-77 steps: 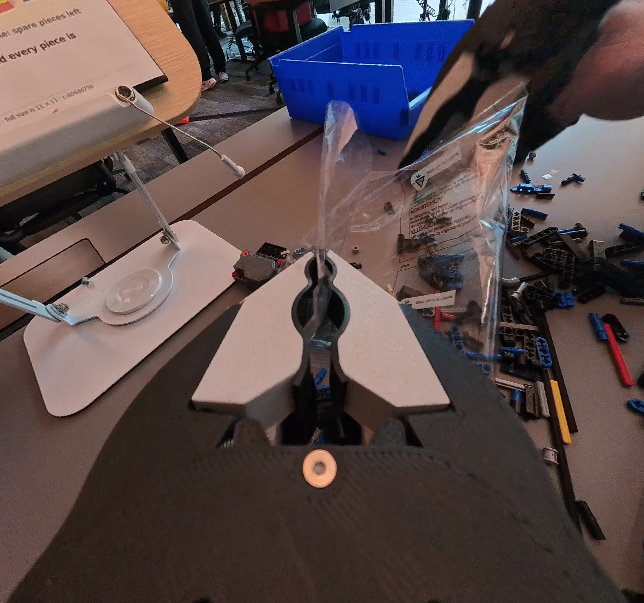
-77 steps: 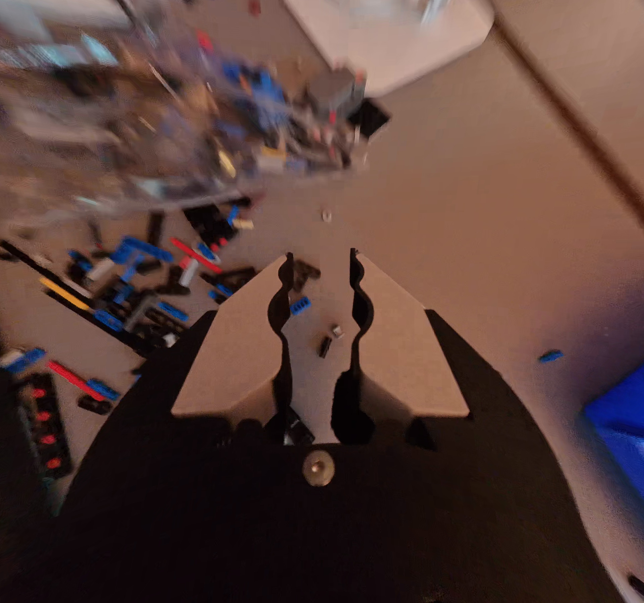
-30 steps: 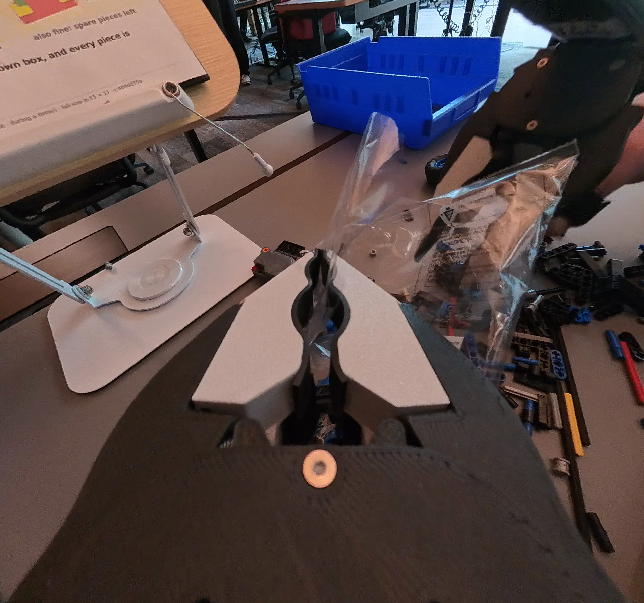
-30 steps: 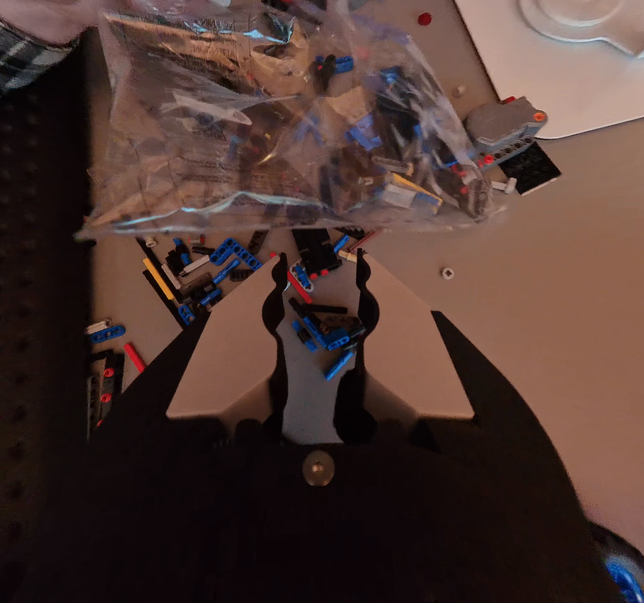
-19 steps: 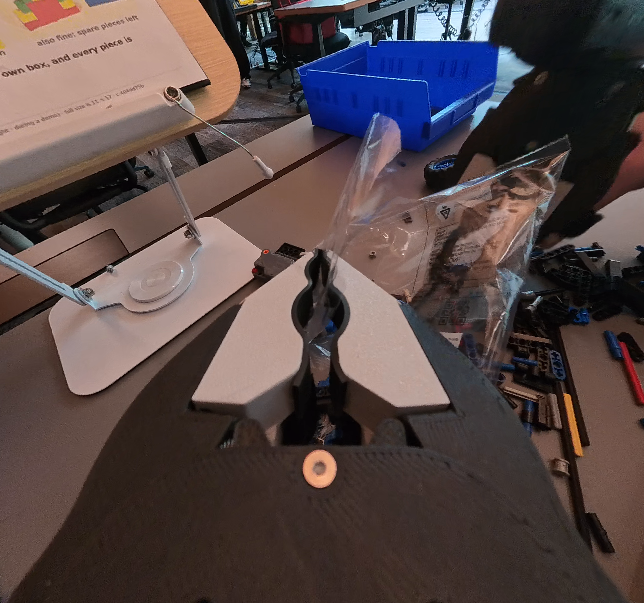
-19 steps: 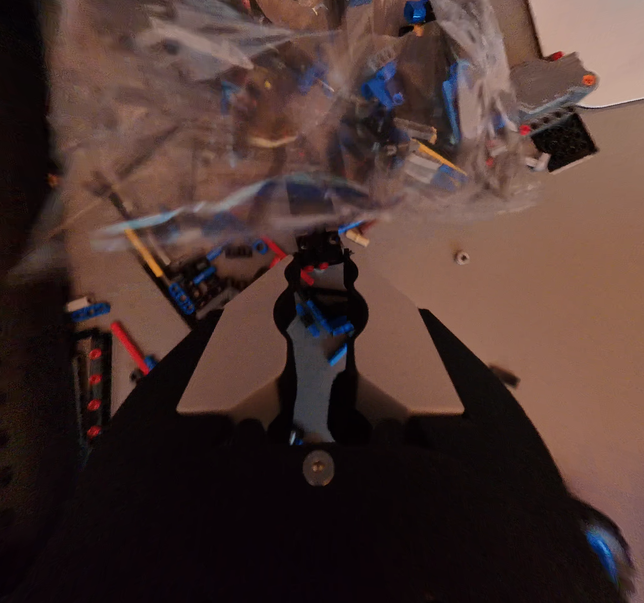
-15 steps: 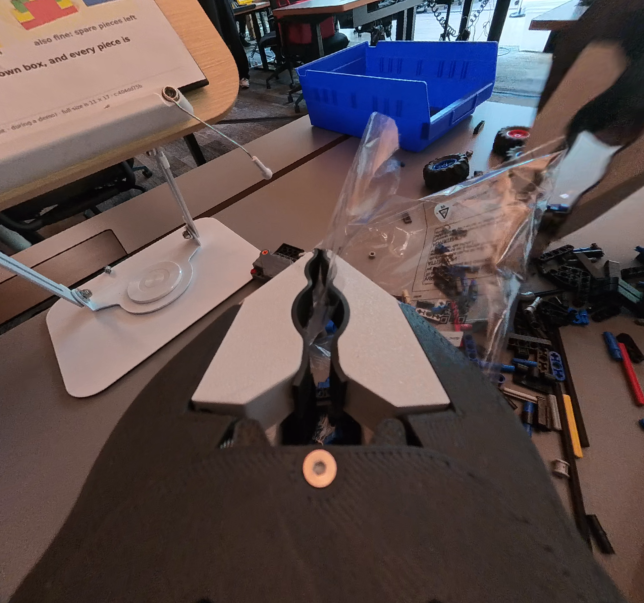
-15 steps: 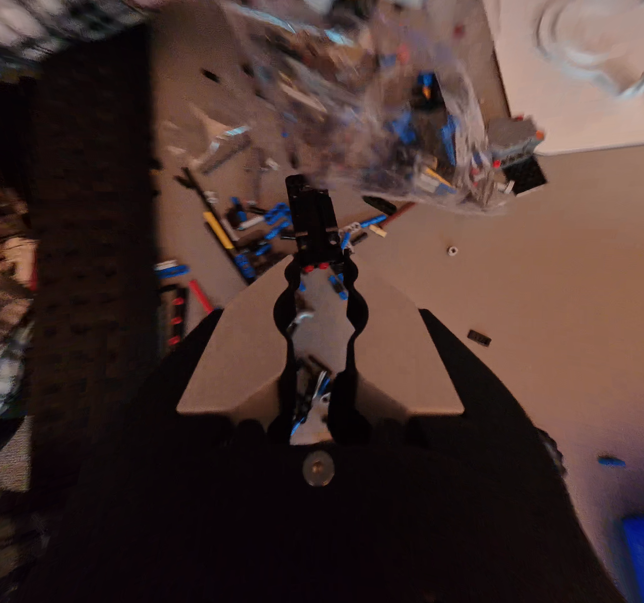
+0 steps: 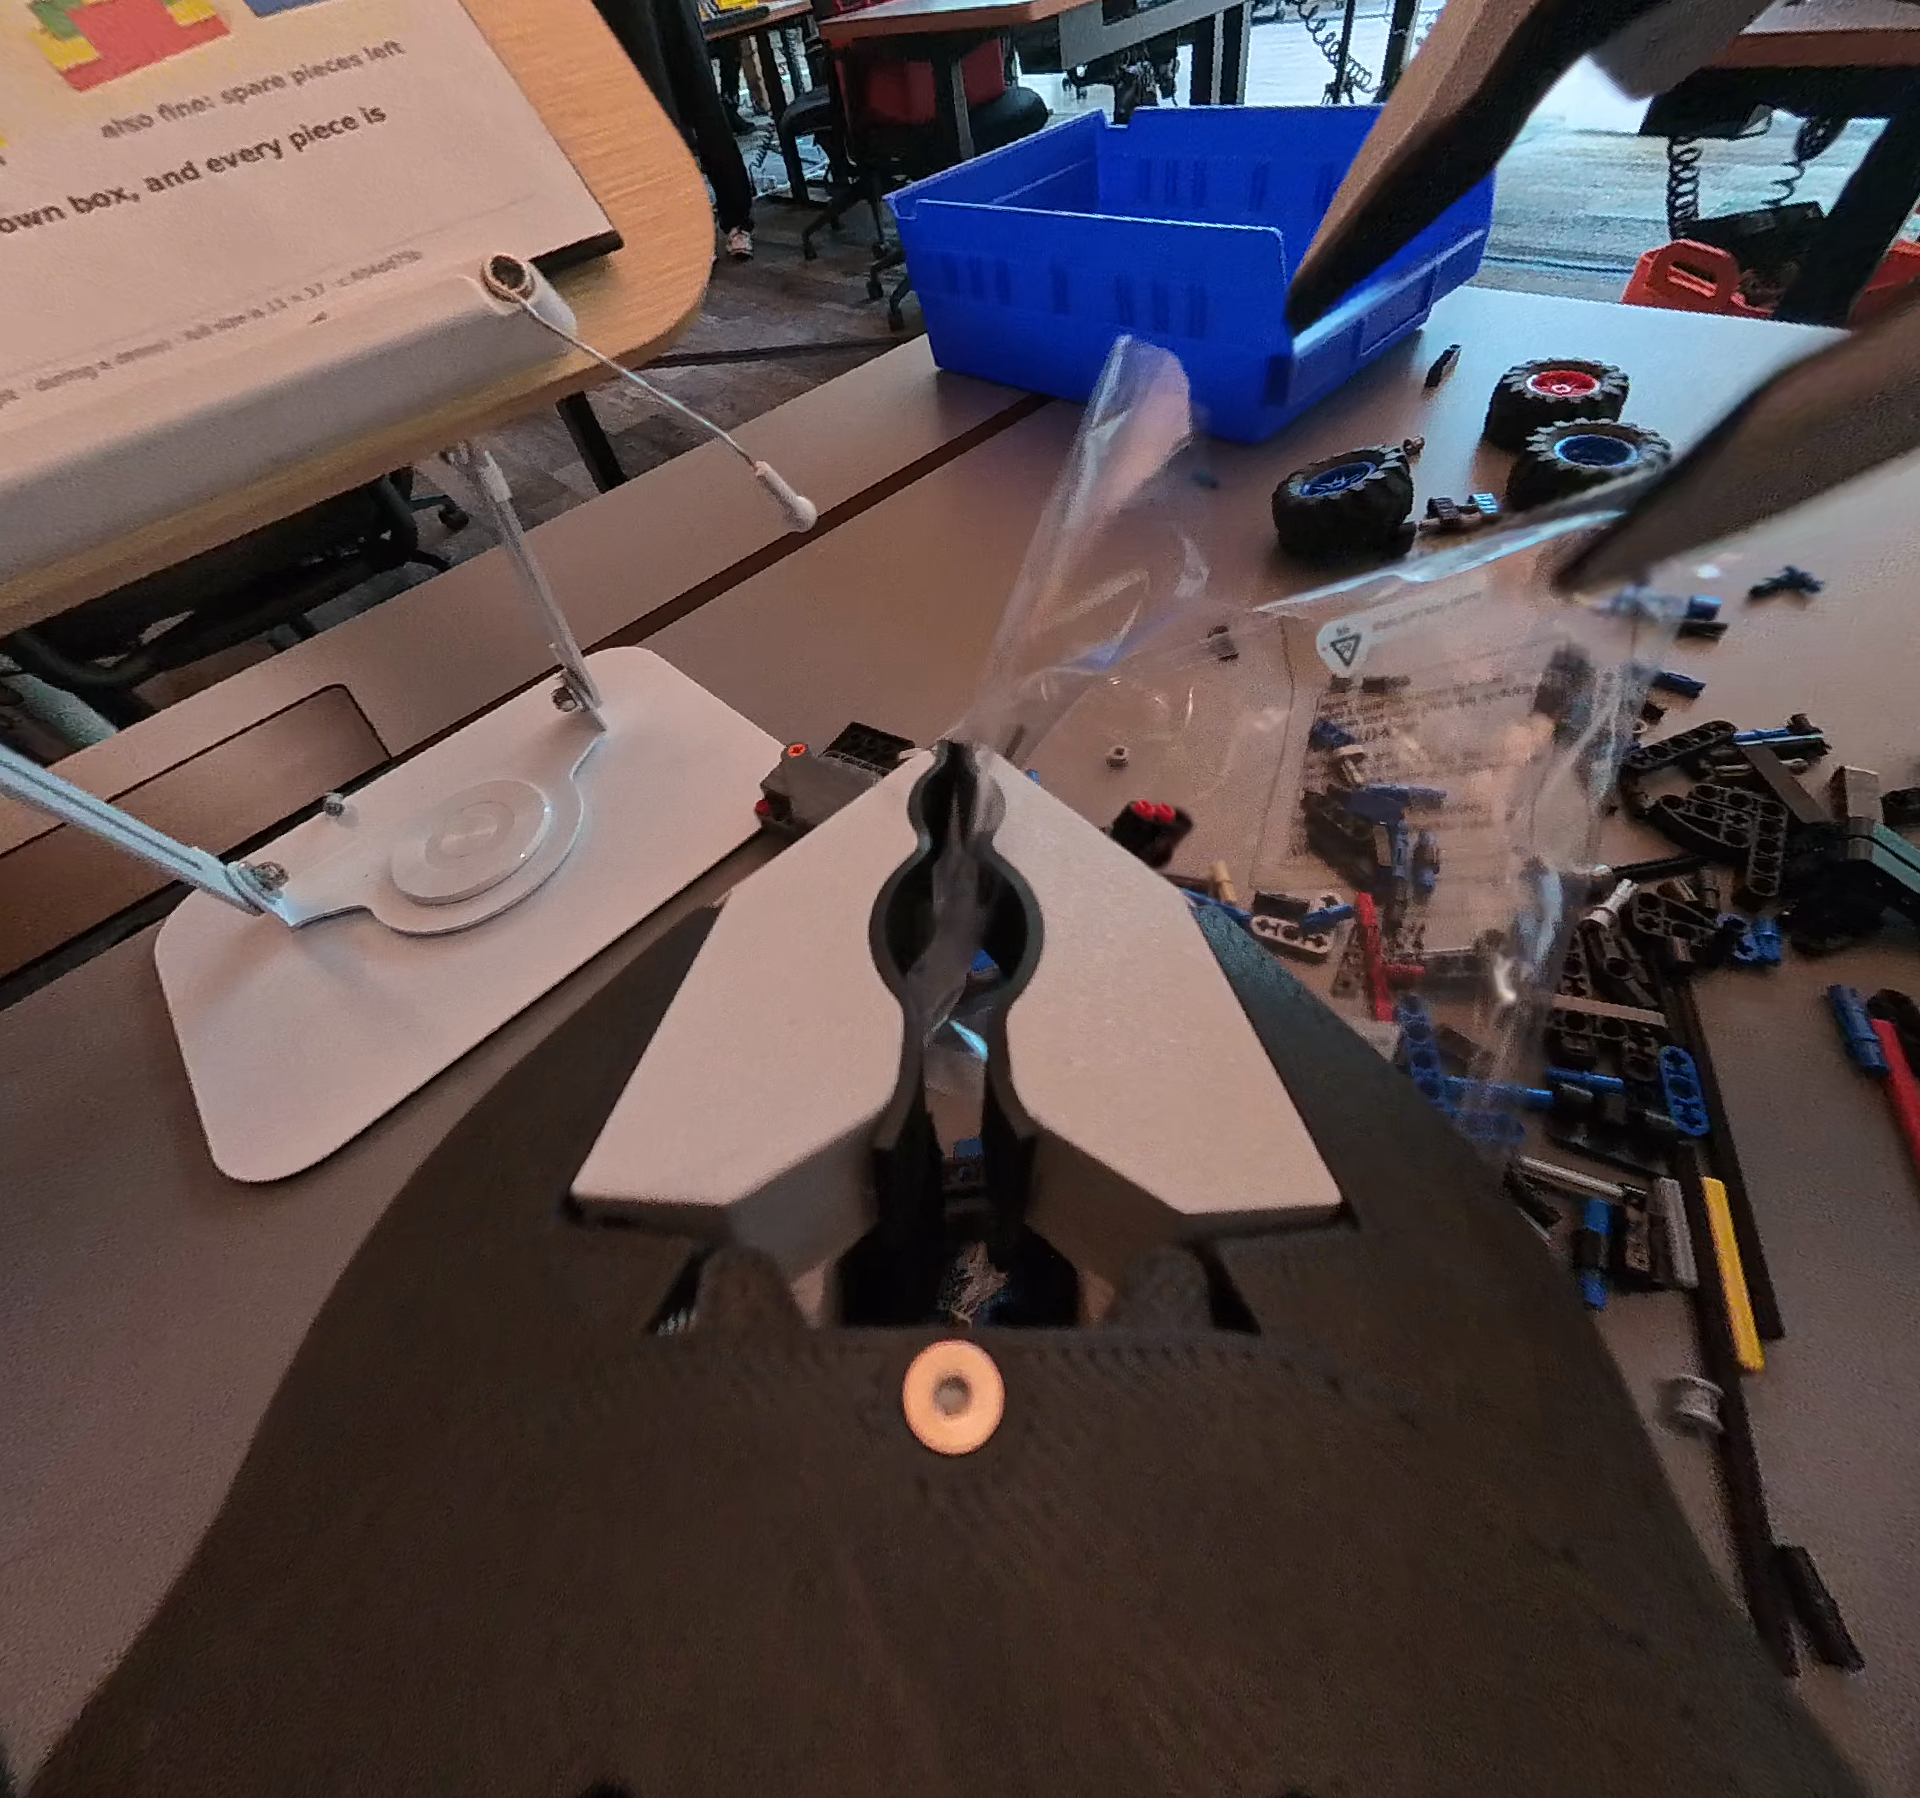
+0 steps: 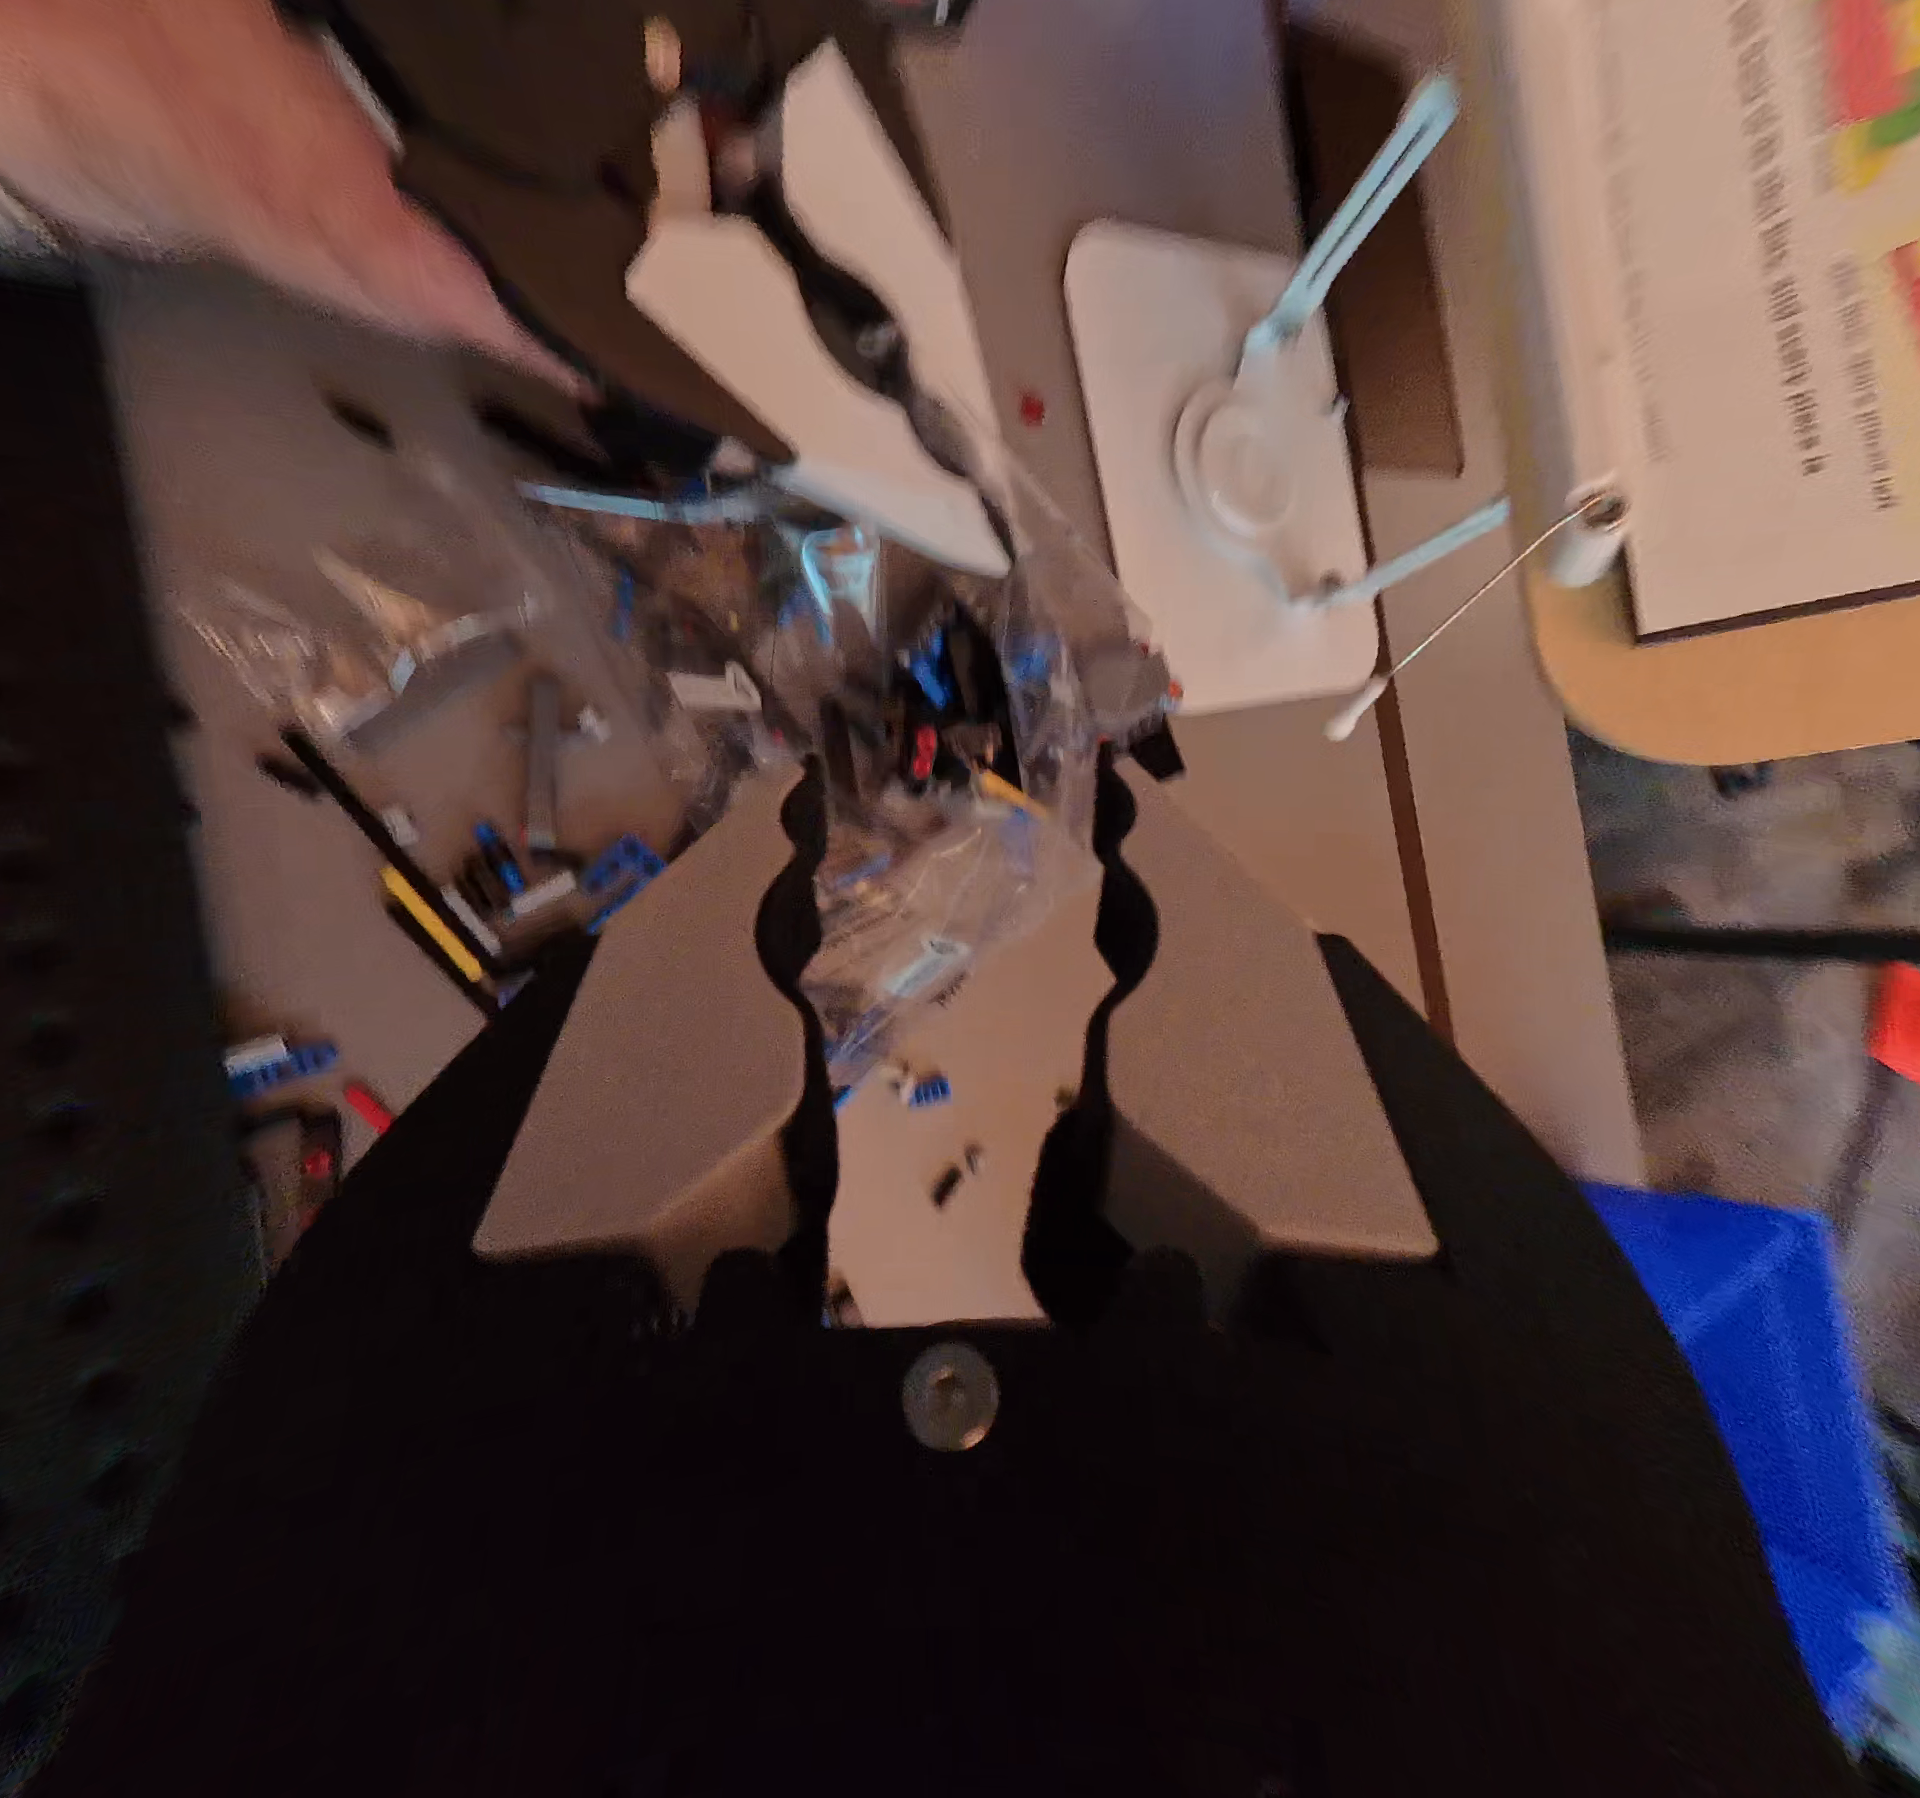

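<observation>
On the grey table (image 9: 831, 543), at 12 o'clock in the left wrist view, stands a blue bin (image 9: 1091, 294); from centre out to 3 o'clock hangs a clear bag (image 9: 1455, 761) of small parts, one edge clamped in the closed left gripper (image 9: 951, 782). The right gripper (image 10: 956, 792), jaws apart, empty and blurred, faces the bag. Risk, largest first: the thin film may slip out, dropping the bag onto the loose pieces (image 9: 1714, 865) at 3 o'clock; a tilt could spill parts.

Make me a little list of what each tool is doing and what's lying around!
Left tool: shut on clear plastic bag of small building pieces
Right tool: open, empty, above the bag
Table: grey tabletop with loose black, blue, red pieces
Wheels: three black toy tyres
Behind: blue plastic bin
Left side: white stand base
</observation>
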`<state>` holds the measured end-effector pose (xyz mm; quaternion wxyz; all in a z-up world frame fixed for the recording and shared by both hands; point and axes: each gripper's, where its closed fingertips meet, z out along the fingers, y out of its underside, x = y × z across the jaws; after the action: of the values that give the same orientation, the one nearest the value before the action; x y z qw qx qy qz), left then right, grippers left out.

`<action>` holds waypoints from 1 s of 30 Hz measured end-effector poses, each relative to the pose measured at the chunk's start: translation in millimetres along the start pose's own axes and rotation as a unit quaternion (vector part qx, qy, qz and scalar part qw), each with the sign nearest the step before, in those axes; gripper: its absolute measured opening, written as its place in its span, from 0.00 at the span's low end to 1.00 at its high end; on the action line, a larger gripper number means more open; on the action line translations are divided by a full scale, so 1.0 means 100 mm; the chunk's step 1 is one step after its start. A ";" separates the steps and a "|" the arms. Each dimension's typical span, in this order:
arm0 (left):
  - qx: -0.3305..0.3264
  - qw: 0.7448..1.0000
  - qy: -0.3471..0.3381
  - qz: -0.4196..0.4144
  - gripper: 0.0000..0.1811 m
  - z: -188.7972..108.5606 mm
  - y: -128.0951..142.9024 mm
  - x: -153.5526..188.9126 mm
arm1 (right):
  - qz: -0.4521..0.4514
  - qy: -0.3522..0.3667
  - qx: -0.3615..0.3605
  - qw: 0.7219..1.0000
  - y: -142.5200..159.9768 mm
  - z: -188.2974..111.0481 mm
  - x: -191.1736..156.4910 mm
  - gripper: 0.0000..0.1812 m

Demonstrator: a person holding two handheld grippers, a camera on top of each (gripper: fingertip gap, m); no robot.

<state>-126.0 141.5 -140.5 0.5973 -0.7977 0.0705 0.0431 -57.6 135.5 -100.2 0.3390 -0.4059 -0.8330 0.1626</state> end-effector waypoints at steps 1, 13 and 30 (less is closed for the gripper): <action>0.001 1.000 -0.005 -0.003 0.00 -0.01 0.00 -0.03 | 0.024 0.005 0.046 0.999 -0.06 -0.07 0.08 0.23; 0.017 0.998 -0.034 -0.043 0.00 -0.10 -0.02 -0.26 | 0.150 -0.158 0.029 0.976 0.88 0.94 -0.18 0.21; 0.030 0.998 -0.025 -0.041 0.00 -0.11 -0.08 -0.22 | 0.112 -0.153 0.159 0.969 0.37 -0.25 -0.06 0.03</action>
<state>-146.6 134.8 -126.3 0.6240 -0.7802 0.0237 0.0361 -16.8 153.7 -104.6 0.2471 -0.4074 -0.7880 0.3900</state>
